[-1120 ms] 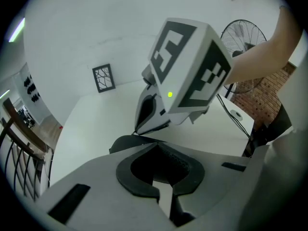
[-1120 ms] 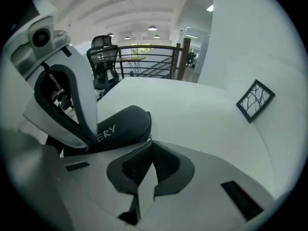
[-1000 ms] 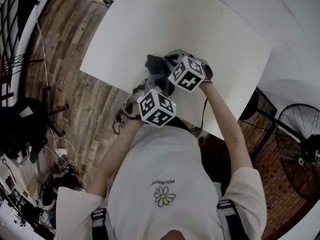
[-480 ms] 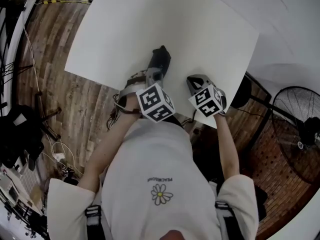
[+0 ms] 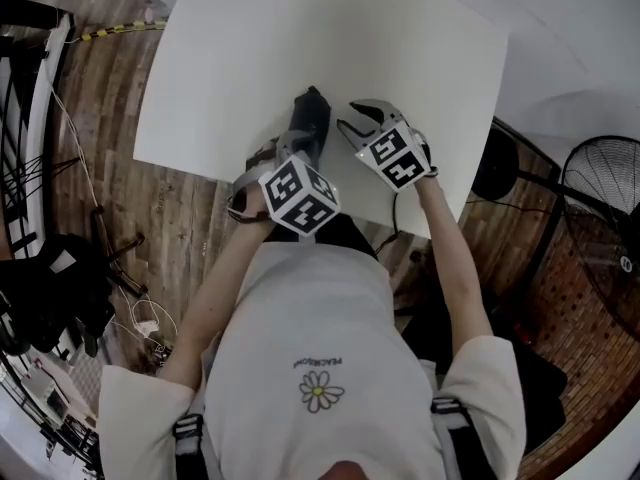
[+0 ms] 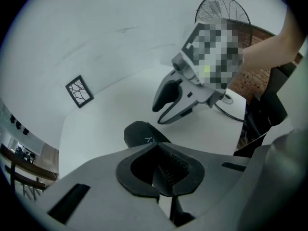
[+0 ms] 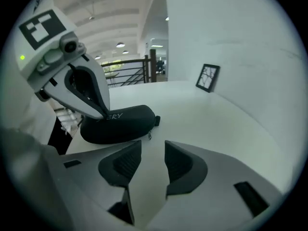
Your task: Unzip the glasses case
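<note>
A black zipped glasses case (image 5: 310, 118) (image 7: 120, 123) lies on the white table (image 5: 230, 58), near its front edge. My left gripper (image 5: 285, 151) (image 6: 158, 148) (image 7: 100, 112) is shut on the near end of the case (image 6: 140, 134), which runs under its tips. My right gripper (image 5: 355, 120) (image 7: 153, 150) (image 6: 160, 113) hangs just right of the case, apart from it. Its jaws have just been opening and nothing is between them. A small zip pull (image 7: 155, 121) sticks out at the case's far end.
The table's front edge (image 5: 300, 203) runs just under both hands, with wood floor (image 5: 100, 168) below. A standing fan (image 5: 600, 258) is off to the right. A small framed pattern (image 7: 208, 77) (image 6: 79, 90) stands at the table's far side by the white wall.
The right gripper drew away from the case to the right while shut, then came back toward it and opened. The left gripper stayed on the case's near end.
</note>
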Demonstrator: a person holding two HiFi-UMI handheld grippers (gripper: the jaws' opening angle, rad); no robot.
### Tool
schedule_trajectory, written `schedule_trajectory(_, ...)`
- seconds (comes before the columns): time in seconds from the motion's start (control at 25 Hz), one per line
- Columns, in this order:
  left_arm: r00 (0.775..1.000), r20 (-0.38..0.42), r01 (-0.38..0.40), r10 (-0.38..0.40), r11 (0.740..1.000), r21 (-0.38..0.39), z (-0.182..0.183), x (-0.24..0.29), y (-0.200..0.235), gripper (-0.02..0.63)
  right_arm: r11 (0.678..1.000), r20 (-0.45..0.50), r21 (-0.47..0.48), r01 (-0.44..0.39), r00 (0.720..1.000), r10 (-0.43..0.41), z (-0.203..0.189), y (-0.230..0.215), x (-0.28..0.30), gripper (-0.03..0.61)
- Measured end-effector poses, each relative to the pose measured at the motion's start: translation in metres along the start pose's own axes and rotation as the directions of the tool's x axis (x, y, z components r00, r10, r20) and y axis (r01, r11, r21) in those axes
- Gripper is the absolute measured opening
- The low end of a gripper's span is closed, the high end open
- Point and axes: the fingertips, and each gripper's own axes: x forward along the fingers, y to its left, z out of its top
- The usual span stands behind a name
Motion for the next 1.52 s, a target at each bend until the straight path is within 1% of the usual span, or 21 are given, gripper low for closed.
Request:
schedule_trajectory(0.08, 1.000, 0.002, 0.002, -0.002, 1.000, -0.010, 0.001, 0.001, 0.000, 0.014, 0.993, -0.056, -0.103, -0.057, 0.997, 0.051, 0.006, 0.002, 0.014, 0.143)
schedule_trajectory(0.16, 1.000, 0.004, 0.001, -0.001, 1.000, -0.021, 0.001, 0.001, 0.001, 0.014, 0.979, -0.106, -0.169, -0.112, 0.990, 0.095, 0.007, 0.007, 0.023, 0.115)
schedule_trajectory(0.2, 1.000, 0.007, 0.002, -0.002, 1.000, -0.024, 0.000, 0.001, 0.001, 0.014, 0.974, -0.122, -0.188, -0.131, 0.987, 0.109, 0.006, 0.008, 0.025, 0.115)
schedule_trajectory(0.32, 1.000, 0.011, 0.007, -0.007, 1.000, -0.014, -0.002, 0.001, 0.001, 0.014, 0.962, -0.149, -0.205, -0.180, 0.977, 0.151, 0.004, 0.008, 0.031, 0.107)
schedule_trajectory(0.44, 1.000, 0.012, 0.020, -0.020, 1.000, -0.010, -0.002, 0.000, 0.002, 0.014, 0.942, -0.197, -0.231, -0.243, 0.960, 0.199, 0.006, 0.012, 0.032, 0.106)
schedule_trajectory(0.48, 1.000, 0.013, 0.024, -0.024, 1.000, -0.012, -0.002, 0.000, 0.002, 0.014, 0.934, -0.211, -0.241, -0.264, 0.954, 0.215, 0.006, 0.014, 0.032, 0.082)
schedule_trajectory(0.52, 1.000, 0.014, 0.028, -0.028, 0.999, -0.015, -0.002, 0.000, 0.003, 0.014, 0.927, -0.222, -0.249, -0.281, 0.948, 0.228, 0.006, 0.016, 0.032, 0.038)
schedule_trajectory(0.56, 0.999, 0.015, 0.031, -0.031, 0.999, -0.018, -0.002, 0.000, 0.003, 0.014, 0.923, -0.231, -0.253, -0.291, 0.944, 0.235, 0.005, 0.017, 0.032, 0.034)
schedule_trajectory(0.72, 0.999, 0.011, 0.040, -0.039, 0.999, -0.015, -0.005, -0.001, 0.005, 0.014, 0.920, -0.239, -0.257, -0.297, 0.942, 0.237, 0.007, 0.015, 0.034, 0.023)
schedule_trajectory(0.88, 0.999, 0.008, 0.048, -0.048, 0.999, -0.012, -0.004, -0.001, 0.006, 0.014, 0.930, -0.223, -0.255, -0.266, 0.952, 0.212, 0.012, 0.010, 0.036, 0.006)
schedule_trajectory(1.0, 0.999, 0.020, 0.033, -0.033, 0.999, -0.007, -0.004, -0.001, 0.004, 0.014, 0.914, -0.243, -0.337, -0.228, 0.958, 0.150, 0.009, 0.010, 0.030, 0.005)
schedule_trajectory(1.12, 0.999, 0.032, 0.022, -0.023, 0.999, 0.026, -0.004, -0.004, 0.000, 0.014, 0.895, -0.285, -0.393, -0.212, 0.953, 0.101, -0.002, 0.015, 0.017, 0.005)
schedule_trajectory(1.2, 1.000, 0.020, 0.013, -0.014, 0.998, 0.059, -0.004, -0.005, -0.003, 0.014, 0.902, -0.299, -0.379, -0.206, 0.950, 0.091, -0.013, 0.021, 0.006, 0.005)
schedule_trajectory(1.32, 0.997, 0.018, -0.076, 0.074, 0.992, 0.097, 0.000, -0.009, 0.005, 0.014, 0.935, -0.305, -0.296, -0.196, 0.947, 0.102, -0.030, 0.043, -0.014, 0.005)
schedule_trajectory(1.36, 0.997, 0.030, -0.079, 0.077, 0.992, 0.097, 0.005, -0.010, 0.005, 0.014, 0.943, -0.303, -0.268, -0.195, 0.947, 0.110, -0.035, 0.054, -0.019, 0.005)
schedule_trajectory(1.44, 0.999, 0.043, -0.012, 0.009, 0.997, 0.078, 0.014, -0.007, -0.010, 0.014, 0.958, -0.291, -0.212, -0.194, 0.948, 0.127, -0.043, 0.075, -0.025, 0.005)
schedule_trajectory(1.48, 0.999, 0.036, 0.017, -0.020, 0.997, 0.070, 0.016, -0.003, -0.018, 0.014, 0.964, -0.284, -0.187, -0.188, 0.950, 0.130, -0.046, 0.081, -0.026, 0.005)
schedule_trajectory(1.52, 0.999, 0.023, 0.025, -0.026, 0.997, 0.069, 0.015, 0.000, -0.024, 0.014, 0.970, -0.278, -0.167, -0.179, 0.952, 0.128, -0.048, 0.085, -0.025, 0.005)
